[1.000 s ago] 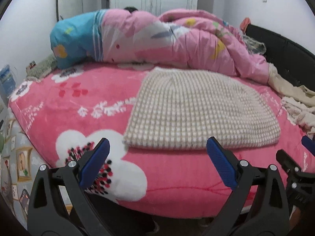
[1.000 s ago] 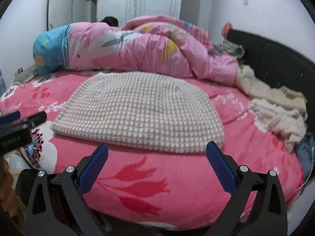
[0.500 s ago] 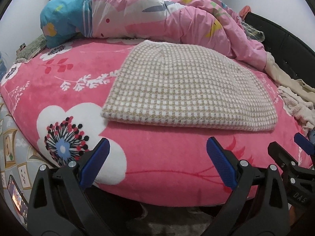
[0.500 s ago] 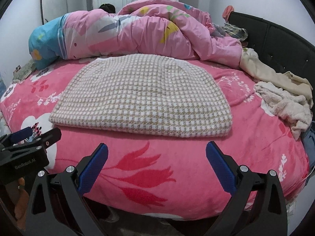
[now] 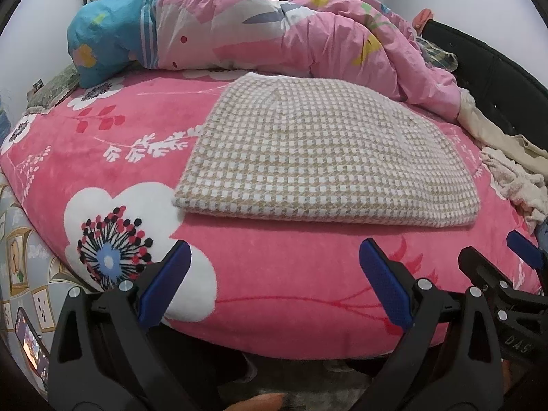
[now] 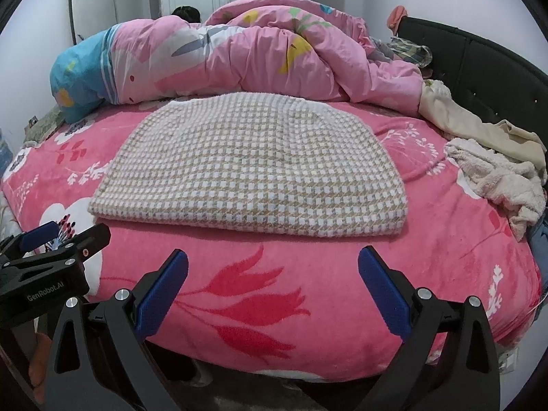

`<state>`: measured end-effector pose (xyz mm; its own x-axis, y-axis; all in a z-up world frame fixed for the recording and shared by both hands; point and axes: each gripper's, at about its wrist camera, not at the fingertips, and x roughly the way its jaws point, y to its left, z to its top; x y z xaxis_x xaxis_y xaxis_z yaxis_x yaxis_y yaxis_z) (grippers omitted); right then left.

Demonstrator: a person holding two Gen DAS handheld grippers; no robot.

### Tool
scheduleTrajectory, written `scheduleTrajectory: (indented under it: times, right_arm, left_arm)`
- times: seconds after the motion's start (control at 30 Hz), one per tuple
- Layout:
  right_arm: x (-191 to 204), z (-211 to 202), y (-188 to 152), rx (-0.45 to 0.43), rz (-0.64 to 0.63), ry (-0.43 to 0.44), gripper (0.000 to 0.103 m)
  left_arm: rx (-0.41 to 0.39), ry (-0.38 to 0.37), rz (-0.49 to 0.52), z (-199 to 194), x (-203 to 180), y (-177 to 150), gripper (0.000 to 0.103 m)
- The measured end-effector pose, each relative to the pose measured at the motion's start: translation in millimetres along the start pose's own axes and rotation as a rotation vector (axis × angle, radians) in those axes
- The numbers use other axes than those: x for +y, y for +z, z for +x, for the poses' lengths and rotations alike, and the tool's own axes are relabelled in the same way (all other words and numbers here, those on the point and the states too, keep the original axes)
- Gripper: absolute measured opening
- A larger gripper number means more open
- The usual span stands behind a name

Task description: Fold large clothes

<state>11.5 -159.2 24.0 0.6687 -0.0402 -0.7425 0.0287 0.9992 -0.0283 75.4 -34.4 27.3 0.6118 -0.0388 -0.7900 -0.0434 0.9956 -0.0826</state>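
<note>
A beige and white checked garment [image 5: 322, 157] lies folded flat in the middle of the pink flowered bed [image 5: 274, 274]; it also shows in the right wrist view [image 6: 250, 167]. My left gripper [image 5: 274, 287] is open and empty, above the bed's near edge, short of the garment's front fold. My right gripper [image 6: 274, 287] is open and empty, also at the near edge in front of the garment. Each gripper shows at the side of the other's view: the right one [image 5: 503, 274], the left one [image 6: 54, 250].
A bunched pink and blue duvet [image 6: 219, 51] lies along the far side of the bed. Cream clothes [image 6: 493, 164] are piled at the right by the black headboard [image 6: 479, 68]. A lit phone [image 5: 30, 346] sits low at the left.
Both grippers have dropped lower and drawn closer to the bed's near edge, so the garment looms larger. Both stay open and empty. The garment has not moved.
</note>
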Motion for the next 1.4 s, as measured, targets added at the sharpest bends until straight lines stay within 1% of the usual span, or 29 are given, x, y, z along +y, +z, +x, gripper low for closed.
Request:
scheduleTrajectory:
  times: [1.4]
  right_arm:
    - [-4.4, -5.7, 2.9, -0.010, 0.006, -0.015, 0.097]
  left_arm:
    - [0.002, -0.003, 0.015, 1.3, -3.3, -1.3, 0.095]
